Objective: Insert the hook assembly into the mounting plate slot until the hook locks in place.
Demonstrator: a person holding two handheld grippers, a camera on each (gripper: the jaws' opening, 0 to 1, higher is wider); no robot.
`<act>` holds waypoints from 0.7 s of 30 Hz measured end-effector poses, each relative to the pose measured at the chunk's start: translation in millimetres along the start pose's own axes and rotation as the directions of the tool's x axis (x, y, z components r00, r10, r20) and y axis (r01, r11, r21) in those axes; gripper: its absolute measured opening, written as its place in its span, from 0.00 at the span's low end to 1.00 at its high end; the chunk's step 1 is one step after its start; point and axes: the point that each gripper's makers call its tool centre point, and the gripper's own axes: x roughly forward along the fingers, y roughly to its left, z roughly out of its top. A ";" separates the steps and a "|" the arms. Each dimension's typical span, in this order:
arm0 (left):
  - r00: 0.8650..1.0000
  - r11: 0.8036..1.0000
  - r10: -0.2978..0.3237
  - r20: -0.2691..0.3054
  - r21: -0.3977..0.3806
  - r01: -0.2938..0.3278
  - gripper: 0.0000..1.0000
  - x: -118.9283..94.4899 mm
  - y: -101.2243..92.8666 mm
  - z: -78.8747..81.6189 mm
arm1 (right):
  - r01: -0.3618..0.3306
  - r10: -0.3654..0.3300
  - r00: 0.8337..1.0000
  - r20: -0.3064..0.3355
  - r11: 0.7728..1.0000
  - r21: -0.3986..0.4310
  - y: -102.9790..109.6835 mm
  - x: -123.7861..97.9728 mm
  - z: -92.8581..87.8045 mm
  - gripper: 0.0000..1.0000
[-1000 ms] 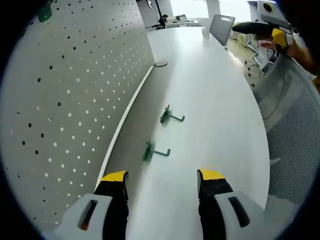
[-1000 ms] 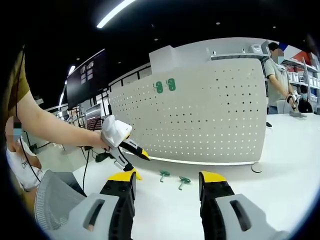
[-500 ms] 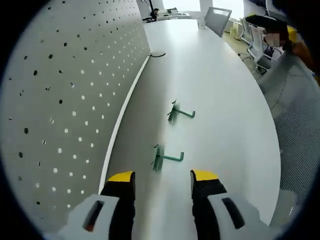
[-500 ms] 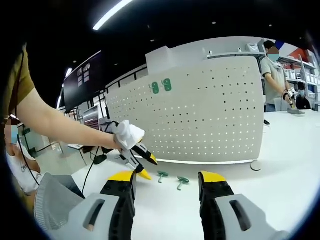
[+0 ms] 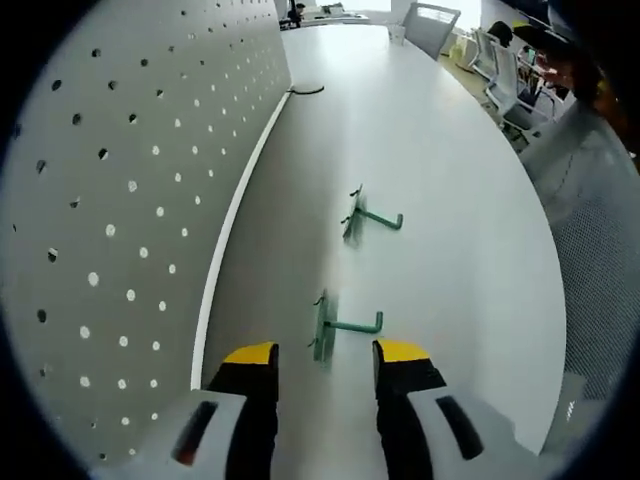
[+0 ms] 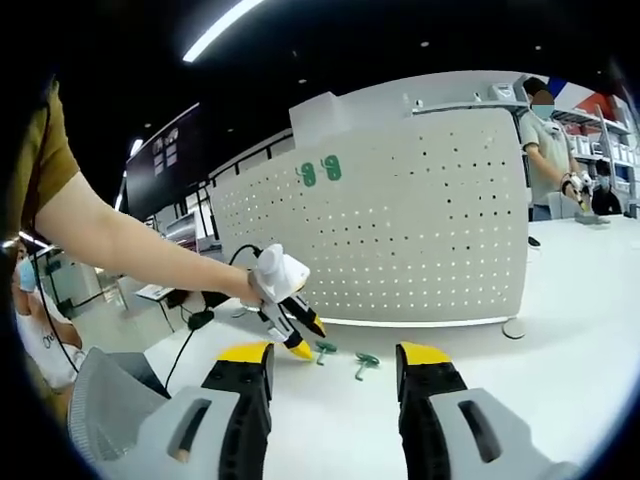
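My left jaws [image 5: 324,352] stand released, straddling the near green hook [image 5: 332,327] on the white counter [image 5: 450,200], lined up to grip it; my right jaws [image 6: 335,358] hang released, held back; the pegboard [image 5: 120,200] waits beside.

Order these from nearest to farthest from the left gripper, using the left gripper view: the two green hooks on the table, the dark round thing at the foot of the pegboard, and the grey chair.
From the left gripper:
1. Near green hook, just ahead of the jaws.
2. Far green hook, mid table.
3. Dark round thing, at the pegboard foot.
4. Grey chair, at the table's far end.
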 end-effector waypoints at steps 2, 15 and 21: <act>1.000 1.000 0.002 -0.012 0.009 -0.002 0.37 1.3 3.5 0.2 | 0.000 0.000 1.000 -0.001 1.000 0.002 -0.3 0.3 -0.5 0.47; 0.992 0.995 -0.095 -0.079 0.029 0.098 0.32 7.3 -0.9 0.6 | 0.010 -0.010 1.000 -0.003 1.000 0.001 -2.6 -0.2 -1.3 0.46; 0.989 0.993 -0.105 -0.100 0.040 0.109 0.28 7.3 0.9 -0.5 | 0.011 -0.011 1.000 -0.005 1.000 0.001 -3.0 -0.2 -1.5 0.45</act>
